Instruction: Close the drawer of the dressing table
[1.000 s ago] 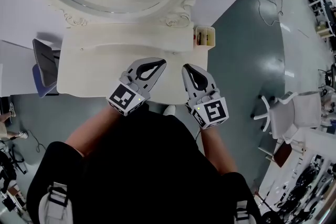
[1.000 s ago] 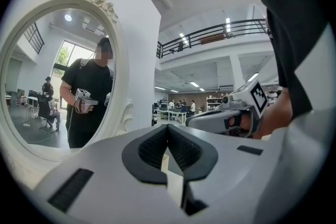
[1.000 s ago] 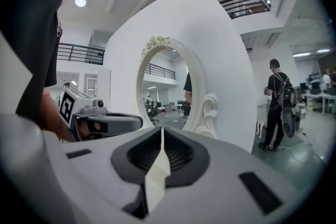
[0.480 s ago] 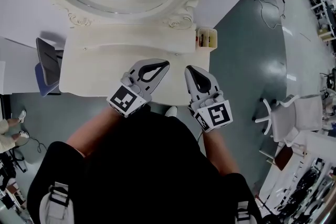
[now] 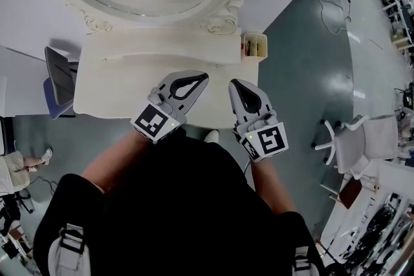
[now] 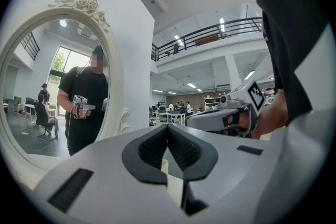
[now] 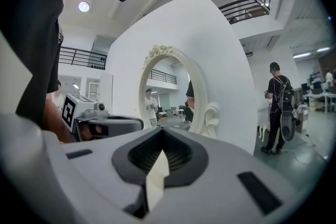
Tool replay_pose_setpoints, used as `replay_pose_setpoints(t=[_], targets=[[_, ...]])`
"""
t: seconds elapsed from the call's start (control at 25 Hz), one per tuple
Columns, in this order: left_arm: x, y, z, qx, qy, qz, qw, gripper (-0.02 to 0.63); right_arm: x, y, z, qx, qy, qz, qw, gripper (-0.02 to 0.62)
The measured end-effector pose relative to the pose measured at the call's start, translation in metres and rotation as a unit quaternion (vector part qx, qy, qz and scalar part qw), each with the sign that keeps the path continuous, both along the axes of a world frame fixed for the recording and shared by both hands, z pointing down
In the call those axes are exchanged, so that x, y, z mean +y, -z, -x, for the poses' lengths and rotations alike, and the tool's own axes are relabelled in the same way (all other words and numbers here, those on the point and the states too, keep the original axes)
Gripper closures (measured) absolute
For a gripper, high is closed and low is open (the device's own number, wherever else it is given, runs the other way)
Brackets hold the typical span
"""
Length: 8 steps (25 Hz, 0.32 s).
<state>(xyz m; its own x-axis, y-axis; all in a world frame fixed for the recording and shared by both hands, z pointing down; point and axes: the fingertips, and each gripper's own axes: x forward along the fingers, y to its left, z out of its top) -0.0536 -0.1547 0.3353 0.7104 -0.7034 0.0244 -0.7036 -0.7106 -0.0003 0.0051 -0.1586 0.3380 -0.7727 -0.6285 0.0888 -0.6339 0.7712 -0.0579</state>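
Our left claw (image 5: pixel 202 77) and right claw (image 5: pixel 233 83), both closed and empty, hover over the dressing table (image 5: pixel 110 84) near its front edge.

The table (image 5: pixel 116 84) is viewed steeply from above by the head camera. Gripper cameras are aimed level along their jaws, close behind. The mirror (image 6: pixel 52 76) is shared by all.

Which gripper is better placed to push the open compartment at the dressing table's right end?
Right, probably. The right gripper sits nearer the open compartment than the left gripper, which would have to cross it.
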Motion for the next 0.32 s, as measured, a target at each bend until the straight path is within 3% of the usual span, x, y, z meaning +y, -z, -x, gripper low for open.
replay_pose_setpoints(t=[0.32], targets=[[0.0010, -0.0026, 0.0028, -0.002, 0.001, -0.001, 1.0000, 0.612, 0.0016, -0.0022, 0.0042, -0.002, 0.004, 0.003, 1.000, 0.592]])
